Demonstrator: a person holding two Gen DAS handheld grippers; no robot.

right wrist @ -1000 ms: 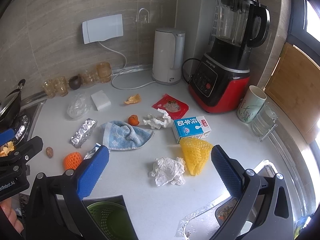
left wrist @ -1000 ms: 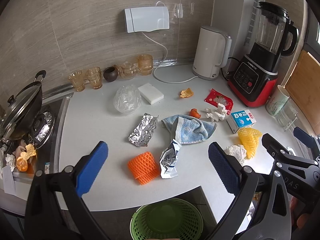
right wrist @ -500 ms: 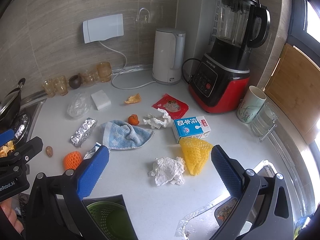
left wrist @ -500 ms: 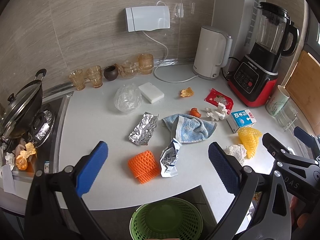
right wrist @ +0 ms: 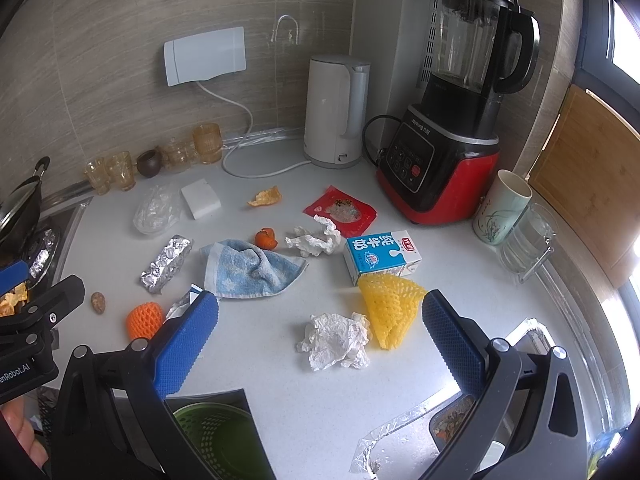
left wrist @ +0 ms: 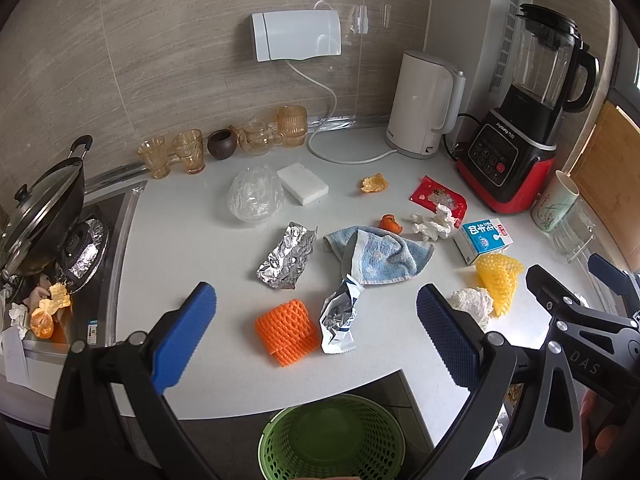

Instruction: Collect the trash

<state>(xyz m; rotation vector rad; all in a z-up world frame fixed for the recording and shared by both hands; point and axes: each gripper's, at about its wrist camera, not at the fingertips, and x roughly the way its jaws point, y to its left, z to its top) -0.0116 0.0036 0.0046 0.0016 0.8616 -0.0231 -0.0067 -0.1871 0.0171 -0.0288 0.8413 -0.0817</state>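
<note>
A white counter (left wrist: 192, 240) strewn with litter: crumpled foil (left wrist: 287, 256), orange foam net (left wrist: 287, 332), torn silver packet (left wrist: 340, 316), blue towel (left wrist: 380, 258), milk carton (right wrist: 382, 256), yellow foam net (right wrist: 388, 304), crumpled tissue (right wrist: 336, 340); kettle (right wrist: 336, 112) and blender (right wrist: 452, 120) stand at the wall.

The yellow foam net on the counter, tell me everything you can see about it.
The yellow foam net is a soft, open-mesh fruit sleeve, flattened and folded into a rough wedge. It lies on the white counter, its top edge against the blue milk carton and its left edge meeting the crumpled white tissue. Neither claw touches it.
</note>
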